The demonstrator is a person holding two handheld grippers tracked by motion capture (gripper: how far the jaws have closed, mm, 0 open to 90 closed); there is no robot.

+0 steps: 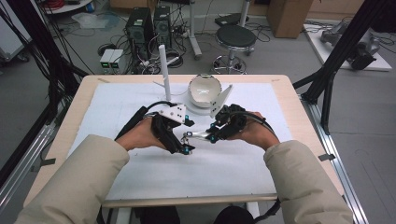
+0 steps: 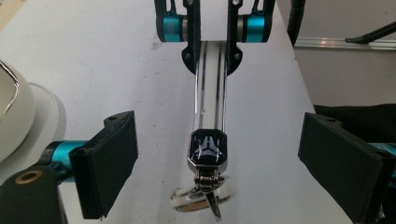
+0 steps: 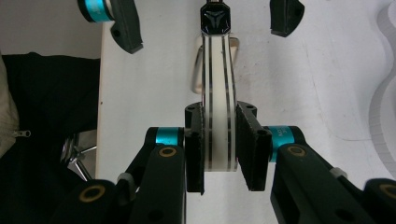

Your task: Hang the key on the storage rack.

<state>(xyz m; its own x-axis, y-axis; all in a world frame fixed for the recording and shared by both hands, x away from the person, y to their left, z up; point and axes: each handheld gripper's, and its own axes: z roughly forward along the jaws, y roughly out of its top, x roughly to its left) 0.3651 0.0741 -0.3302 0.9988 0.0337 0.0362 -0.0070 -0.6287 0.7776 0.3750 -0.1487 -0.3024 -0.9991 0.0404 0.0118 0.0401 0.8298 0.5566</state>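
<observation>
A chrome keychain strip [image 1: 197, 136] with two dark lines ends in a black octagonal emblem [image 2: 208, 148] and a metal ring [image 2: 204, 199]. My right gripper [image 3: 219, 144] is shut on the strip's plain end [image 3: 216, 140] and holds it level just above the white mat. In the high view the right gripper [image 1: 213, 136] points left. My left gripper [image 2: 226, 161] is open, its pads [image 2: 112, 158] standing wide on either side of the emblem without touching it. In the high view the left gripper [image 1: 188, 136] meets the strip's emblem end mid-table.
A white bowl-shaped shell [image 1: 204, 89] on a round base stands just behind the grippers, with a white upright post [image 1: 164, 70] to its left. A white mat [image 1: 210, 172] covers the wooden table [image 1: 289, 98]. A stool [image 1: 235, 37] and computer towers [image 1: 140, 28] stand on the floor beyond.
</observation>
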